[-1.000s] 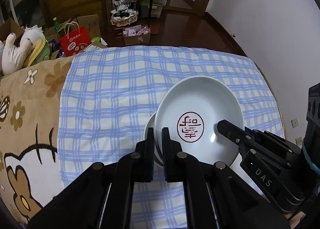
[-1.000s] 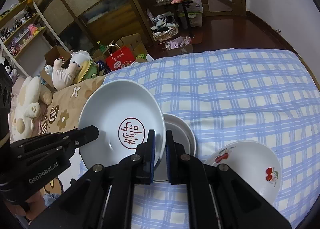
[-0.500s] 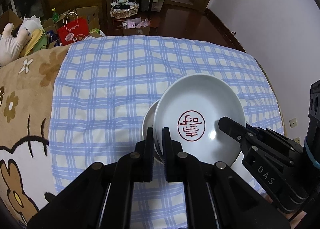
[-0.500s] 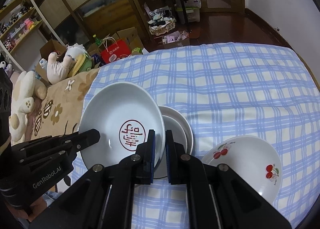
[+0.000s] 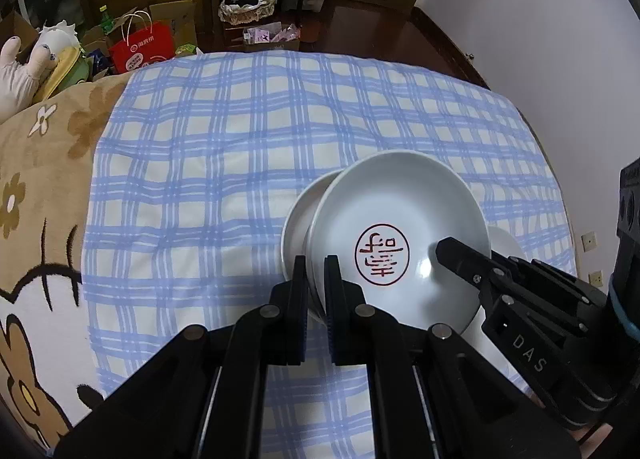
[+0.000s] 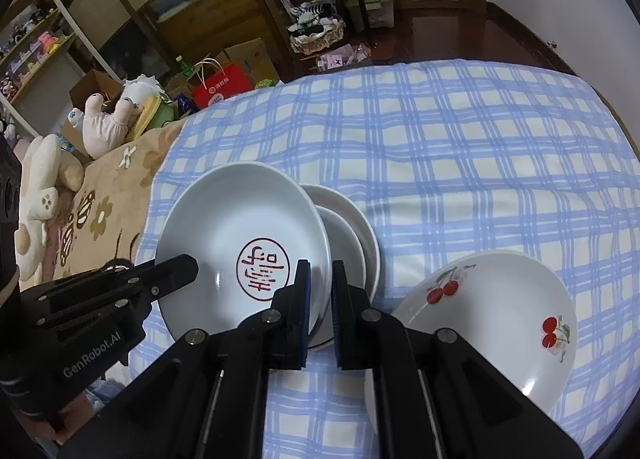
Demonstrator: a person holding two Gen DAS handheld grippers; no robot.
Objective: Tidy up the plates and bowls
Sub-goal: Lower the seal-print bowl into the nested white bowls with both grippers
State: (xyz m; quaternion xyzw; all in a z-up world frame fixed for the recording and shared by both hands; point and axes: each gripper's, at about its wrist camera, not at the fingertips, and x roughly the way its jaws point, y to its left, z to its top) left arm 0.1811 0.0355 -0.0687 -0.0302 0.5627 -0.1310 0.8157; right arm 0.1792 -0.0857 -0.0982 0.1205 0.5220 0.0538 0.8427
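Observation:
A white plate with a red seal mark (image 5: 400,219) (image 6: 240,219) hangs low over a stack of plain white bowls (image 5: 298,215) (image 6: 356,235) on the blue checked cloth. My left gripper (image 5: 316,271) is shut on the plate's left rim. My right gripper (image 6: 320,275) is shut on the opposite rim. Each gripper shows in the other's view, the right gripper (image 5: 460,255) and the left gripper (image 6: 176,271). The plate covers most of the stack; I cannot tell whether it touches it.
A white plate with cherry prints (image 6: 488,307) lies on the cloth right of the stack. A brown flowered blanket (image 5: 44,187) lies to the left, with plush toys (image 6: 40,183) beyond. A red paper bag (image 5: 142,49), boxes and shelves stand past the far edge.
Both grippers have sunk together with the red-seal plate, bringing it closer to the stack of bowls. Both grips stay the same.

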